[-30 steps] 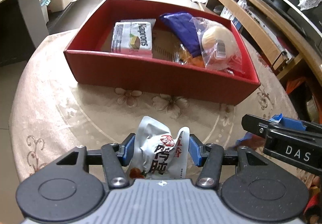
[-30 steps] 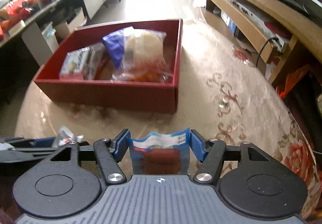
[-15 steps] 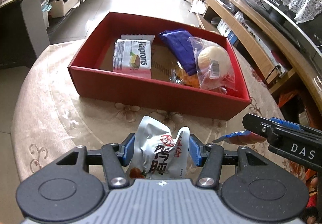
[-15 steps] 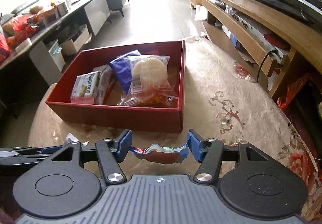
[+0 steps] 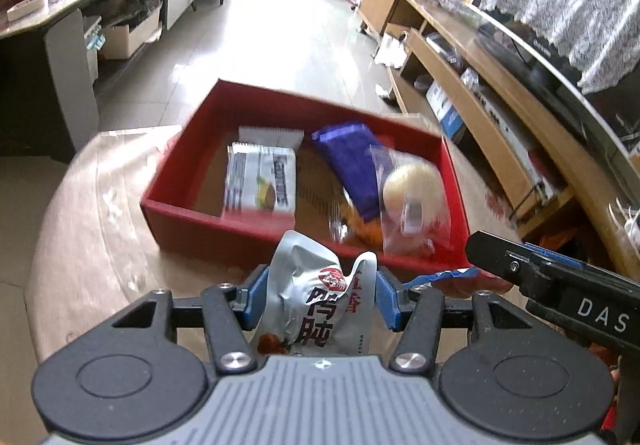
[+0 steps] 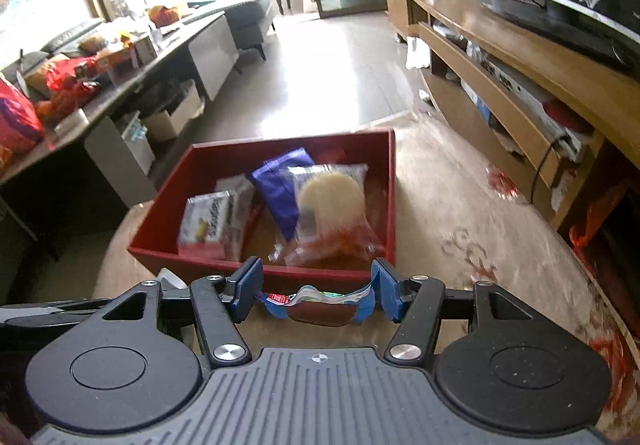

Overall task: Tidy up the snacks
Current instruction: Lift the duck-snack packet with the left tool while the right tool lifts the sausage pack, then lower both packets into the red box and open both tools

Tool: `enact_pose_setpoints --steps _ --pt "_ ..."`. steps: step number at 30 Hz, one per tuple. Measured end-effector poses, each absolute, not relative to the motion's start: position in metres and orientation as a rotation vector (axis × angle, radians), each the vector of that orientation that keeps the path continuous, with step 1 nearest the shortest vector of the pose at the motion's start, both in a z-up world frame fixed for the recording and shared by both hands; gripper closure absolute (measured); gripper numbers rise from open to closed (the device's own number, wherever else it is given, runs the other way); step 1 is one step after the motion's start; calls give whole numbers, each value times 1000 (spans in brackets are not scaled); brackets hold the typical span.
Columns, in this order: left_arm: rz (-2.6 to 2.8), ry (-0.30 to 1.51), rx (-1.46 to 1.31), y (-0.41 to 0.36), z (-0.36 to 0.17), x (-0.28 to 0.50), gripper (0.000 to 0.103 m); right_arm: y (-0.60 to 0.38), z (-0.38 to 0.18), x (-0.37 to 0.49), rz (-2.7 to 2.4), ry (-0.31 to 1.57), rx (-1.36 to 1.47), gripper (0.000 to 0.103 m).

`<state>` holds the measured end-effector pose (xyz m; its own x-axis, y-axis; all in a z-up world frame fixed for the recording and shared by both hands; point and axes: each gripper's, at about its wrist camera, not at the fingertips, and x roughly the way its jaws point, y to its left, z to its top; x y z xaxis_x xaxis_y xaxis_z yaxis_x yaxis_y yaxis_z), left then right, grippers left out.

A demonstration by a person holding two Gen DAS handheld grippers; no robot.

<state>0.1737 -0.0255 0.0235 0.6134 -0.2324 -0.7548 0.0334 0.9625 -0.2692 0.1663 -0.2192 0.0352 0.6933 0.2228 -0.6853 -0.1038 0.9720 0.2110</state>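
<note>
Item 1, lower centre of the left wrist view: left gripper (image 5: 318,299), blue pads clamped on a crumpled silver snack pouch (image 5: 316,309) (red seal, black characters), carried above the table (image 5: 88,245).

Item 2, lower centre of the right wrist view: right gripper (image 6: 316,291) pinching a blue-edged sausage packet (image 6: 320,305), bowed between the pads, brown filling visible.

Item 3, mid-frame beyond both: red box (image 6: 248,275) on the table, containing a white wafer pack (image 6: 210,221), a purple bag (image 6: 282,191) and a clear-wrapped round cake (image 6: 332,197).
</note>
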Motion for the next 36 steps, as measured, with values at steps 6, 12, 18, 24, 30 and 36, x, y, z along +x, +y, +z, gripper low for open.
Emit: enact_pose_setpoints --steps 6,12,18,24,30,36 --pt "-106 861 -270 -16 34 204 48 -205 48 191 214 749 174 37" --pt "-55 886 -285 -8 19 240 48 -194 41 225 221 775 177 37" --pt "-33 909 -280 -10 6 258 48 -191 28 243 222 821 202 41" --pt "-21 919 -274 -11 -1 271 48 -190 22 254 210 829 202 42" --pt "-7 922 -265 -14 -5 278 48 -190 16 262 212 842 214 48" --pt "6 923 -236 -17 -8 282 48 -191 14 267 206 843 216 47"
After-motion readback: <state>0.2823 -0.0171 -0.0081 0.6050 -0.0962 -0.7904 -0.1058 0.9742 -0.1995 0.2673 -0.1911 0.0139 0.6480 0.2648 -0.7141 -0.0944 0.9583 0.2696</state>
